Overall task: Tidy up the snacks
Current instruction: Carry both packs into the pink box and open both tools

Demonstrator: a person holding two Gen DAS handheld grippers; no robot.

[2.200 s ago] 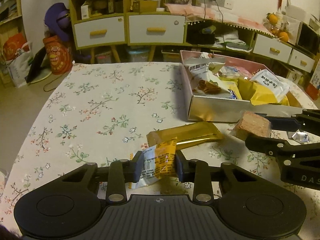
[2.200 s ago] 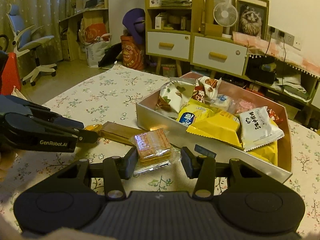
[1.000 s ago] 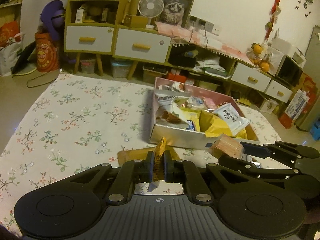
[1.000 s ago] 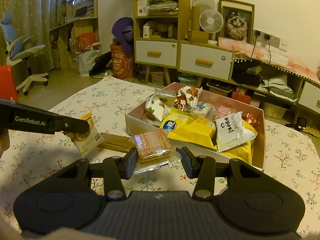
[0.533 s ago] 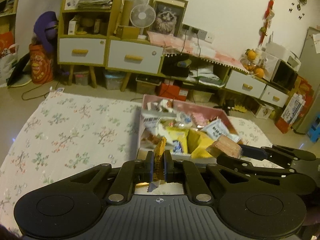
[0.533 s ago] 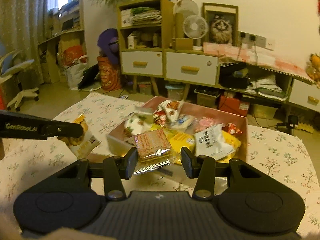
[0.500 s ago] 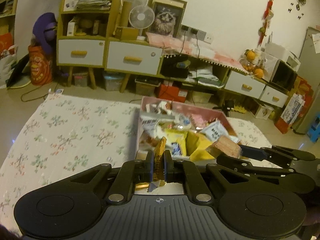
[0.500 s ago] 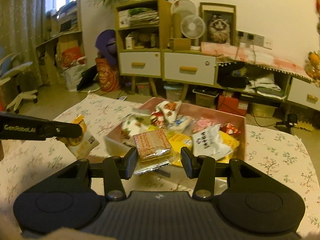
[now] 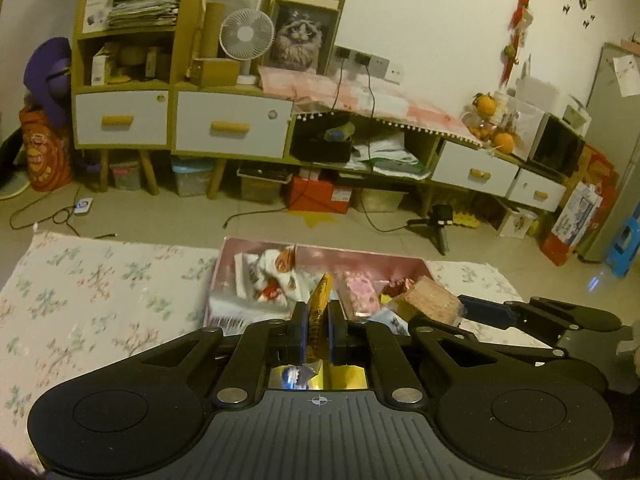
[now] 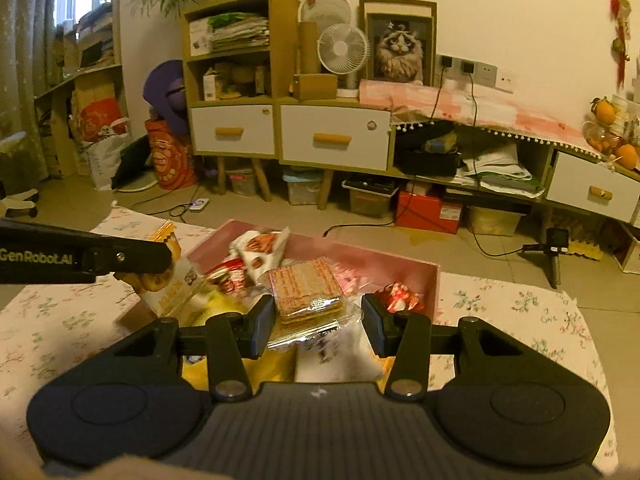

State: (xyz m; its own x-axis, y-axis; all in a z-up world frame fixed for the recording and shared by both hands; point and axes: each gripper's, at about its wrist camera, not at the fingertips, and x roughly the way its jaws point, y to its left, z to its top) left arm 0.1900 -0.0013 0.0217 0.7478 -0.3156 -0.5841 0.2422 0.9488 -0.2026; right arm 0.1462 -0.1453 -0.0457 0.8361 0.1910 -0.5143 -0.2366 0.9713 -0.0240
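We hold 2 light, crinkly packs over the pink open cardboard snack box [image 10: 434, 280], centre frame. Left gripper [image 9: 317, 334] pinches the flat yellow foil cookie packet [image 9: 318, 312] edge-on. Right gripper [image 10: 319, 322]: jaws wide around the clear-wrapped pink wafer stack [image 10: 306, 290]; grip unclear. Wafers look crush-prone, so we judge a wrapper-seam hold safest.

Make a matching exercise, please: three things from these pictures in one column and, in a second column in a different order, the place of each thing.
Things:
1. yellow snack packet
2. pink wafer pack
3. white desk fan

Places:
A. on the cabinet, beside the cat picture
B. between the left gripper's fingers
C. between the right gripper's fingers

Pairs: 1-B, 2-C, 3-A
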